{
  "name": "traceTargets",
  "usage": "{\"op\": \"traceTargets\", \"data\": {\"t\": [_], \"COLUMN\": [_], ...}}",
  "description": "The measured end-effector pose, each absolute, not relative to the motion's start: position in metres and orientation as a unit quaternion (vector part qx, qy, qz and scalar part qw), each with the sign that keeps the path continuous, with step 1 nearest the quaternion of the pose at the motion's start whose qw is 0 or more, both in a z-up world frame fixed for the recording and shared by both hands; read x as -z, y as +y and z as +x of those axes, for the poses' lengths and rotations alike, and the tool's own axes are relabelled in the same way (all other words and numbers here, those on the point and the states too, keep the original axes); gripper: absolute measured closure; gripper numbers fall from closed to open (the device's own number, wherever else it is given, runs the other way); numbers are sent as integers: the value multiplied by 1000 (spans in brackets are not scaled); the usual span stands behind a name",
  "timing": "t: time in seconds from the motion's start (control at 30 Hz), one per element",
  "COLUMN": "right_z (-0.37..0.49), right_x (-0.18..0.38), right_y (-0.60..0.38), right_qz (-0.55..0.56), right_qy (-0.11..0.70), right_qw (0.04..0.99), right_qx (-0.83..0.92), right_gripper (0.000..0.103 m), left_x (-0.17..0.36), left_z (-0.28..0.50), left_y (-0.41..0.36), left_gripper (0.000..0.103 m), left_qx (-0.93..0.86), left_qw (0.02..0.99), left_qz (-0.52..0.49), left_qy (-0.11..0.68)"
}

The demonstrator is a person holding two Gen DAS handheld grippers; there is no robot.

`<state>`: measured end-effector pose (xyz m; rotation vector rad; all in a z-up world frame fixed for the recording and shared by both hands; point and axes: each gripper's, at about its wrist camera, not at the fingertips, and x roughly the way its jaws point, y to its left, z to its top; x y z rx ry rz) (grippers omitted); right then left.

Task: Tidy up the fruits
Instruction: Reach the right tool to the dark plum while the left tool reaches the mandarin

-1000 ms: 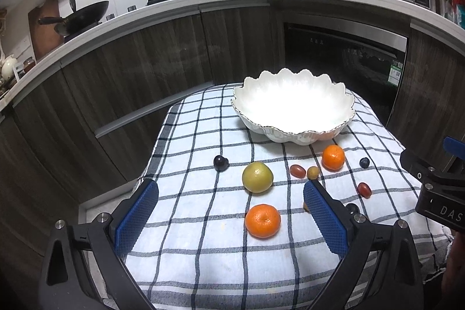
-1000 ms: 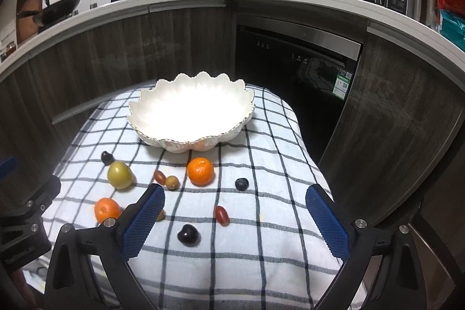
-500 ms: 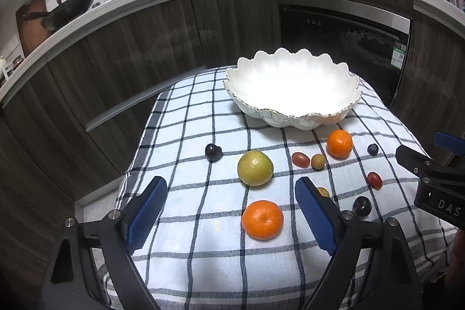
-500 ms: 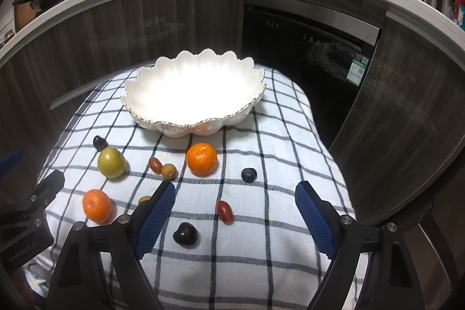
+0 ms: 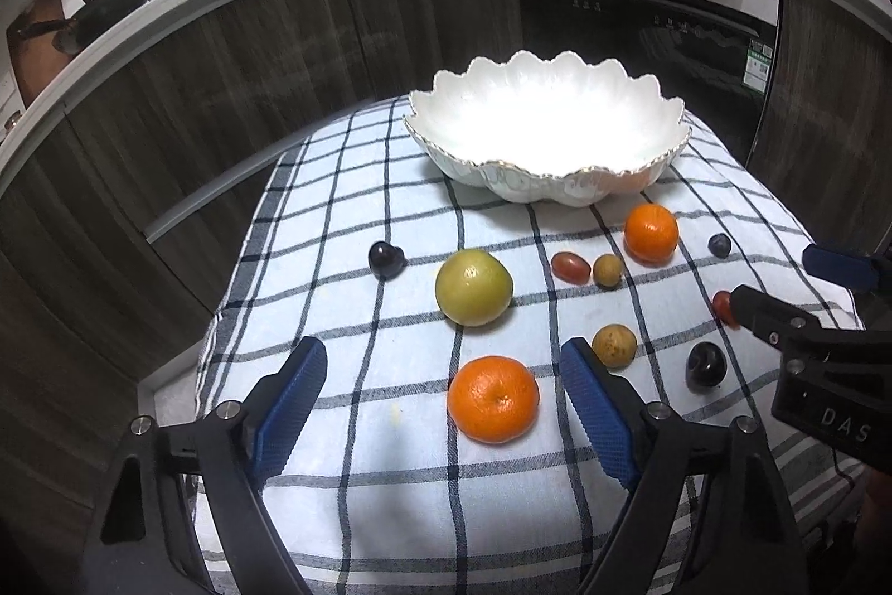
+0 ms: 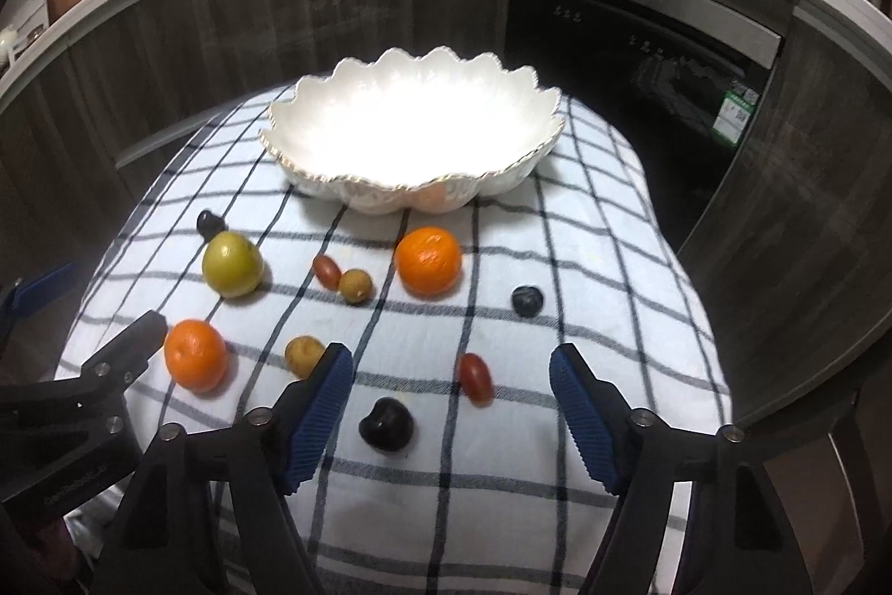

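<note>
An empty white scalloped bowl (image 5: 546, 132) (image 6: 412, 121) stands at the far side of a checked cloth. Fruit lies loose in front of it. My left gripper (image 5: 446, 361) hovers over the near orange (image 5: 493, 398), which shows between its jaws, not pressed; the jaws are closing. Just beyond lies a green-yellow fruit (image 5: 474, 286). My right gripper (image 6: 451, 366) hangs above a red grape tomato (image 6: 475, 377) and a dark plum (image 6: 386, 425); its jaws are closing with nothing gripped. A second orange (image 6: 428, 261) sits near the bowl.
Small fruits are scattered about: a dark plum (image 5: 386, 259), a red tomato (image 5: 570, 267), tan longans (image 5: 613, 344), a blueberry (image 6: 527, 300). The cloth (image 5: 390, 494) drapes over a small table's edges. Dark cabinets and an oven (image 6: 641, 54) stand behind.
Both grippers have sunk toward the cloth and tipped further down. Their jaws have narrowed. The fruit and bowl now look larger and nearer.
</note>
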<state>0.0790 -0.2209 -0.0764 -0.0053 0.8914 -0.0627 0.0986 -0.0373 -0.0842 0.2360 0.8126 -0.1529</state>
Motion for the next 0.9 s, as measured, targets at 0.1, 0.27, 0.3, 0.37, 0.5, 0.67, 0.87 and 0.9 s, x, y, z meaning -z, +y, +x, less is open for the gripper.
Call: {"op": "traceTargets", "data": {"t": [0.1, 0.27, 0.3, 0.37, 0.5, 0.67, 0.87, 0.9], "right_z": [81, 85, 85, 86, 88, 91, 93, 93], "right_x": [84, 94, 95, 99, 106, 114, 123, 125], "right_y": [-217, -213, -212, -211, -210, -211, -208, -208], "right_qz": [-3, -6, -6, -5, -1, 3, 5, 5], "right_qy": [442, 459, 462, 467, 481, 496, 510, 512], "right_qw": [897, 888, 887, 884, 877, 869, 860, 859], "right_qx": [19, 7, 5, 3, -1, -5, -14, -15], "right_gripper": [34, 38, 38, 40, 42, 47, 51, 52], "left_x": [90, 101, 103, 106, 112, 122, 132, 133], "left_z": [101, 105, 106, 107, 109, 114, 116, 117], "left_y": [-38, -39, -40, -40, -41, -42, -42, -42], "left_gripper": [20, 22, 22, 23, 26, 31, 32, 33], "left_qx": [77, 82, 82, 83, 86, 89, 93, 93], "left_qw": [905, 896, 895, 893, 889, 880, 873, 872], "left_qz": [115, 115, 115, 115, 117, 117, 113, 113], "left_qy": [403, 421, 423, 426, 434, 451, 465, 466]}}
